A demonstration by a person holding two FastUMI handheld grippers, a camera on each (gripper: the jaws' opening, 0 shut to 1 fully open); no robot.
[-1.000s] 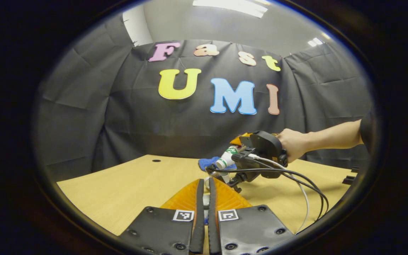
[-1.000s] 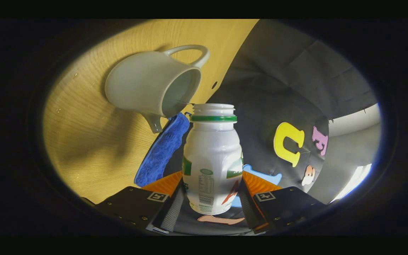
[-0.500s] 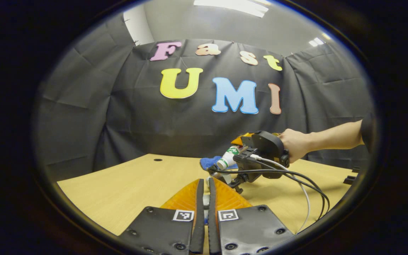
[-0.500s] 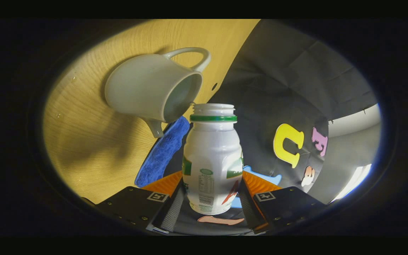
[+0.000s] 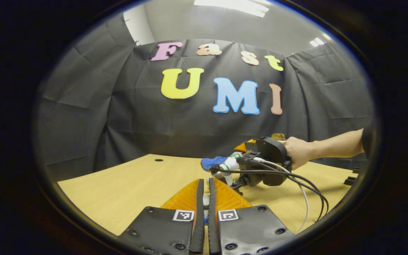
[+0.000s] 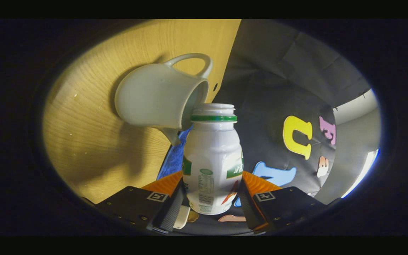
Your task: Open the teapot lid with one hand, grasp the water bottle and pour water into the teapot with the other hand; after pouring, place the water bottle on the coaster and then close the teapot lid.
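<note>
A pale wooden table (image 5: pixel 119 184) is stretching across the booth, a small dark hole (image 5: pixel 158 160) showing near its far edge. Ceiling lights (image 5: pixel 232 5) are glowing overhead. Black cables (image 5: pixel 296 177) are trailing above the tabletop.

The right gripper (image 6: pixel 211 198) is held tipped sideways by a hand (image 5: pixel 298 153), its fingers (image 6: pixel 174 203) clamped on the water bottle (image 6: pixel 211 159). The left gripper (image 5: pixel 204 198) is pinched nearly closed.

Water bottle (image 6: pixel 211 156) mouth nearer teapot (image 6: pixel 159 97) opening.

No readable text. Water bottle (image 6: pixel 212 159) label print is too small to make out. Fingers carry square coded markers only.
</note>
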